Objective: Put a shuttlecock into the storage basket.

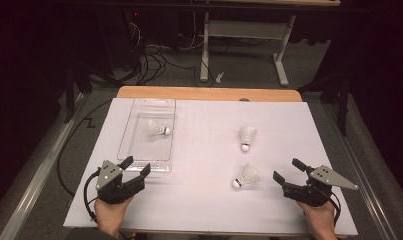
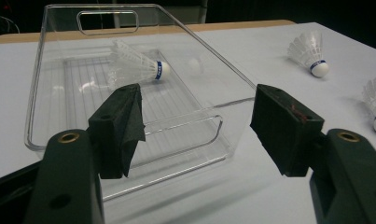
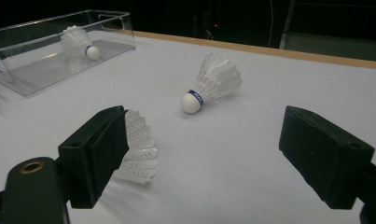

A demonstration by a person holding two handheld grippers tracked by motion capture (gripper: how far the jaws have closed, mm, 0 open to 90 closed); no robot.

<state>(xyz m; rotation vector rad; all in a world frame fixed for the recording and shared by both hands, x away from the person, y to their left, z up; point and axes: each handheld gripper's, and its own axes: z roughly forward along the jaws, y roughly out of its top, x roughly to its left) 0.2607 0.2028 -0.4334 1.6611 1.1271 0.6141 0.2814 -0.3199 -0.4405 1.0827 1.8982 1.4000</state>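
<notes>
On the white sheet, my right gripper [image 1: 286, 172] gapes empty beside the near shuttlecock [image 1: 245, 177].
I'd pinch its cork; left gripper [image 1: 137, 165] idles open by the clear bin [image 1: 145, 162].

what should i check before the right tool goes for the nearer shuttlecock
1. Right tool open: ok, jaws wide and holding nothing.
2. Nearer shuttlecock free to grab: ok, it lies on its side on the white table, just left of the tool.
3. Farther shuttlecock out of the way: ok, it lies apart, farther back.
4. Clear bin has room: ok, one shuttlecock inside, space left.
5. Left tool clear of the path: ok, open and holding nothing, at the bin's near end.
</notes>
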